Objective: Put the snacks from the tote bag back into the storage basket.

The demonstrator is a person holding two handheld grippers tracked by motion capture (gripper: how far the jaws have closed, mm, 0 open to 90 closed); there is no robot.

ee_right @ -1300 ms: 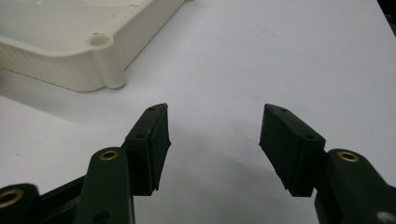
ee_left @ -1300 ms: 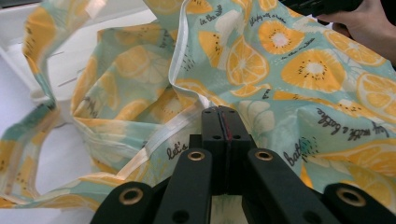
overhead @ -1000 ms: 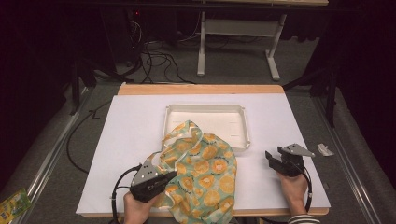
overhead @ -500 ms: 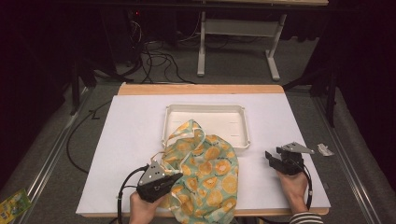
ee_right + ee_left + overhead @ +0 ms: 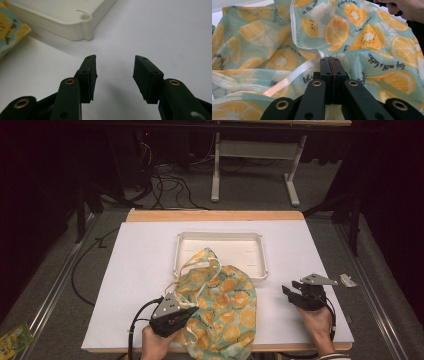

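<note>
A cloth bag printed with orange slices on pale blue lies crumpled on the white table top, its top loop resting on the front rim of a white tray. My left gripper lies at the bag's left edge; in the left gripper view it is shut, pinching the bag by its white hem. My right gripper hovers to the right of the bag, apart from it. Its jaws stand open, have just been closing, and hold nothing between them. The tray's corner lies ahead of them.
A white sheet covers the table, with a wooden strip along the far edge. A small white scrap lies at the right edge. Cables and a white table frame stand on the floor beyond. A green packet lies on the floor at left.
My left gripper has shifted slightly to the right with the bag's edge, and the fabric has spread wider toward the table's front. The right hand has stayed in place.
</note>
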